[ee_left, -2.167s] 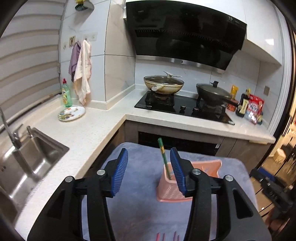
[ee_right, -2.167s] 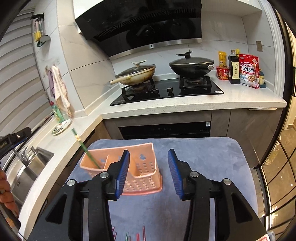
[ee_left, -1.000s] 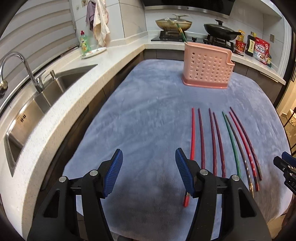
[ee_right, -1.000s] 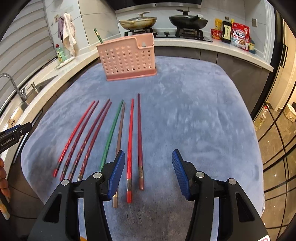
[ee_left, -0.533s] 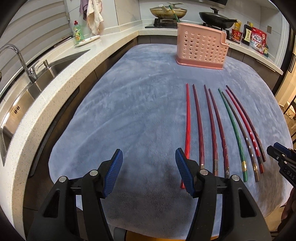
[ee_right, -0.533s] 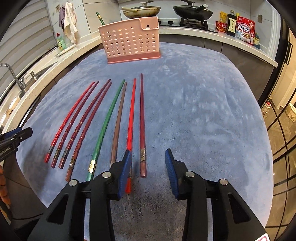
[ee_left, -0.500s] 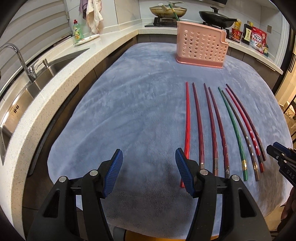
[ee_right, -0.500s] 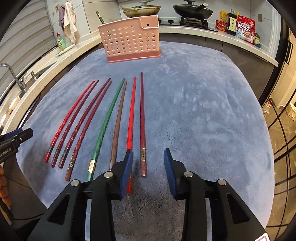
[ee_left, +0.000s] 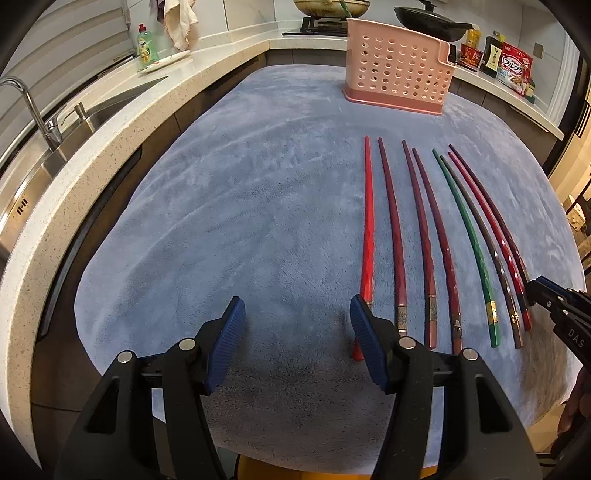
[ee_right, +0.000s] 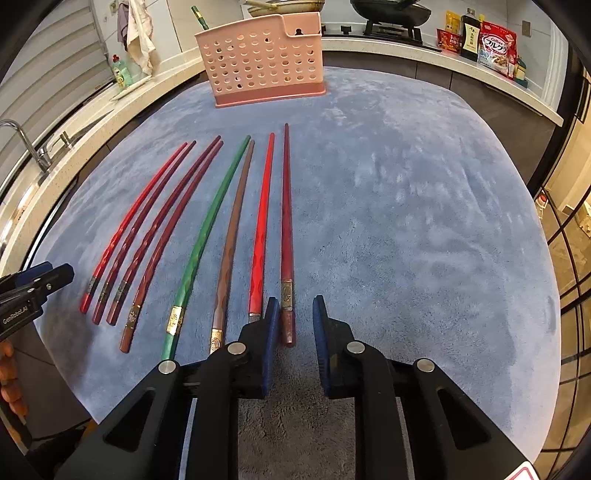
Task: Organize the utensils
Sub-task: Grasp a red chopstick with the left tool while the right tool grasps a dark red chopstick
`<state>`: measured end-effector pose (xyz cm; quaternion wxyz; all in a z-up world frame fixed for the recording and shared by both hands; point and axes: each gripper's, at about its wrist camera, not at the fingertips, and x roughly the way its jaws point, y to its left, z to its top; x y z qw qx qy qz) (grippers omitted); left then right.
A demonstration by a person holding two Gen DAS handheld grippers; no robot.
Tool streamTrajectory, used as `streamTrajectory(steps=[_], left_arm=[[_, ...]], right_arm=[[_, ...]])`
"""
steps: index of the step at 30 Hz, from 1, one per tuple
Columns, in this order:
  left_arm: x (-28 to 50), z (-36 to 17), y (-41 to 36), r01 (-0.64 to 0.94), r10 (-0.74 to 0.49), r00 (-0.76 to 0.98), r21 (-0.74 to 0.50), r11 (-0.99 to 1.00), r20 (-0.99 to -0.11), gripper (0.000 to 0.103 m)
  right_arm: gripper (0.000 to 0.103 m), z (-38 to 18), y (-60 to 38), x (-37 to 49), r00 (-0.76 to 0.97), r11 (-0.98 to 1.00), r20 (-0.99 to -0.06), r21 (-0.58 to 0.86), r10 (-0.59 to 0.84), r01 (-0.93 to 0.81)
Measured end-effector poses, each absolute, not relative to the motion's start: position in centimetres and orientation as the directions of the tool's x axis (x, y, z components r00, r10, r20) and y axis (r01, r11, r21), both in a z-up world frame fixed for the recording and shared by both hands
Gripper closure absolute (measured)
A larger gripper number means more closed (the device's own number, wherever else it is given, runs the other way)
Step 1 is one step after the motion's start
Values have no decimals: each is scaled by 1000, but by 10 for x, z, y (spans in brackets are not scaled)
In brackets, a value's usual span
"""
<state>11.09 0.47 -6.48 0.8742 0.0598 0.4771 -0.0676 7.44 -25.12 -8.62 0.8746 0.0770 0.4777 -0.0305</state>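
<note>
Several chopsticks lie side by side on a blue-grey cloth [ee_right: 406, 206]. My right gripper [ee_right: 294, 314] hovers low over their near ends. Its jaws are closing, with the butt of the rightmost dark red chopstick [ee_right: 286, 221] between them; a gap still shows on either side. A bright red chopstick [ee_right: 260, 236] lies just left of it. My left gripper [ee_left: 295, 321] stands open over bare cloth, its right finger covering the end of the leftmost red chopstick [ee_left: 367, 221]. The pink perforated holder [ee_right: 262, 59] stands at the far end, a green chopstick [ee_right: 198, 16] sticking out of it.
A stone counter with a sink [ee_left: 74, 122] and tap runs along the left. The hob with pans and food packets [ee_right: 495, 40] sits behind the holder. The cloth's near edge drops off just below both grippers. A person's fingers [ee_right: 11, 384] show at the left edge.
Both grippers have sunk closer to the cloth and the chopsticks' near ends. The right jaws have narrowed from wide apart to a slim gap around the dark red chopstick's end. The left jaws are unchanged.
</note>
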Motion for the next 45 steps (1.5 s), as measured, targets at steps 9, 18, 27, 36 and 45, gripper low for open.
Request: streamTrajectory(steps=[9,18,27,36,45], left_arm=[[112,-73,4,178,-87,507,6,984,-857,47],[112,-82,-3,196,-111,476,-17,980,-873,47],[113,-90,-8,205,-109,464,-13,979,-879,47],[113,-90,-8,204,-101,464,-5,979,-880,49],[115,-89,-3,201,-102,460,-8,980,-882,80]], right_arm=[[90,-91,-252,74,539,986,-842,108,22,130],[90,-91,-252,74,540,985,-841,110,23,130],[90,-92,-253,74,540,985,-841,110,23,130],[90,-92,-253,74,541,985,-841,109,21,132],[90,-92,-252,74,541,985,-841,108,20,132]])
